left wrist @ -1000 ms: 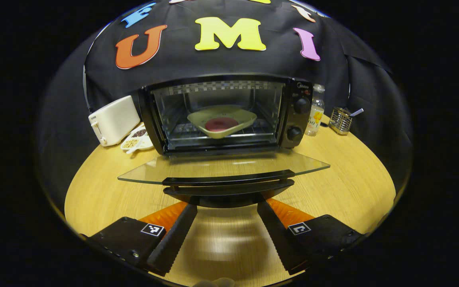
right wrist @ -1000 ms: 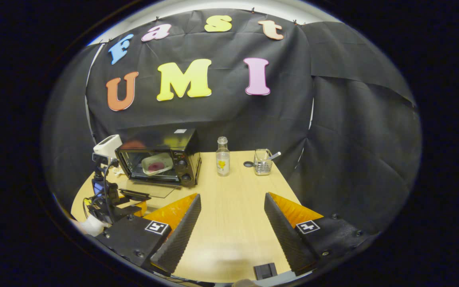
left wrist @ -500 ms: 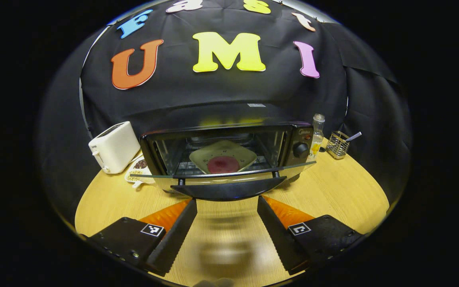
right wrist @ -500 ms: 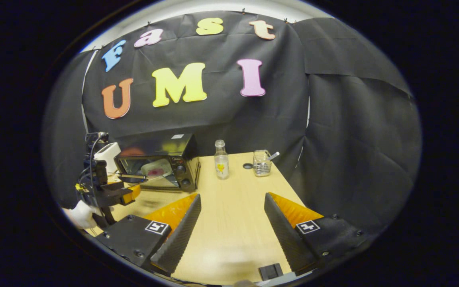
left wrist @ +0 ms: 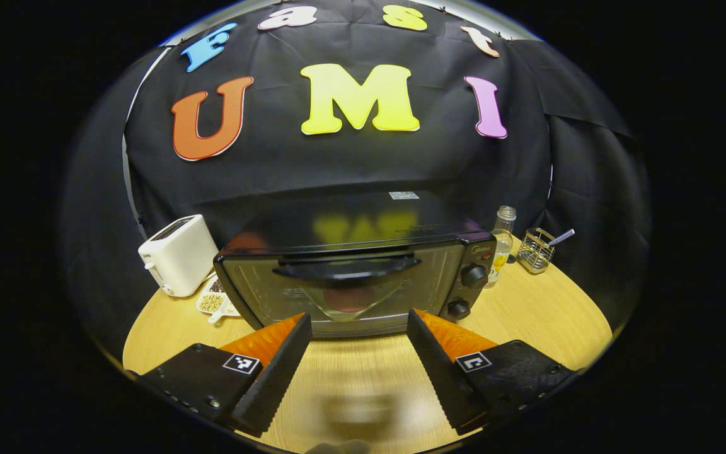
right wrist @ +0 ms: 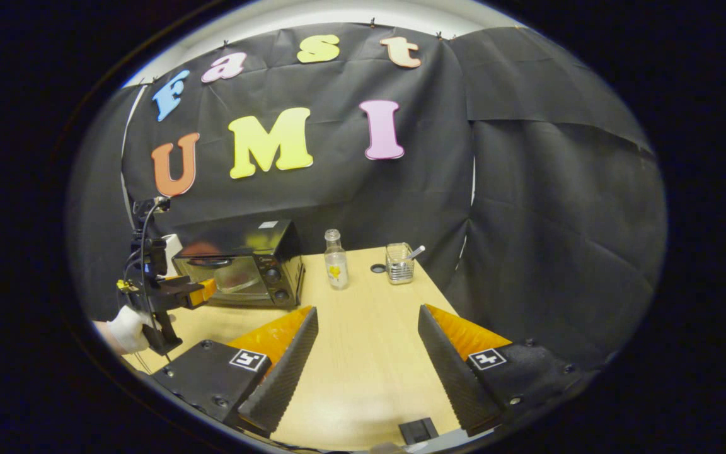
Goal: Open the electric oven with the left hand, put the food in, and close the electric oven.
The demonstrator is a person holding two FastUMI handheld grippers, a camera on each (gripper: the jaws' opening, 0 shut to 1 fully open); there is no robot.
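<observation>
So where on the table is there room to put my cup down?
The biggest bare patch of table lies in front of the bottle and wire holder, running right of the oven to the near edge. It is crowded left of the oven, where the toaster and a small dish sit close together.

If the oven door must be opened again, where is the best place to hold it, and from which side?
Grip the door handle, the dark curved bar across the top of the oven door. Come from the front, one finger above the bar and one below: it runs level and stands off the glass.
</observation>
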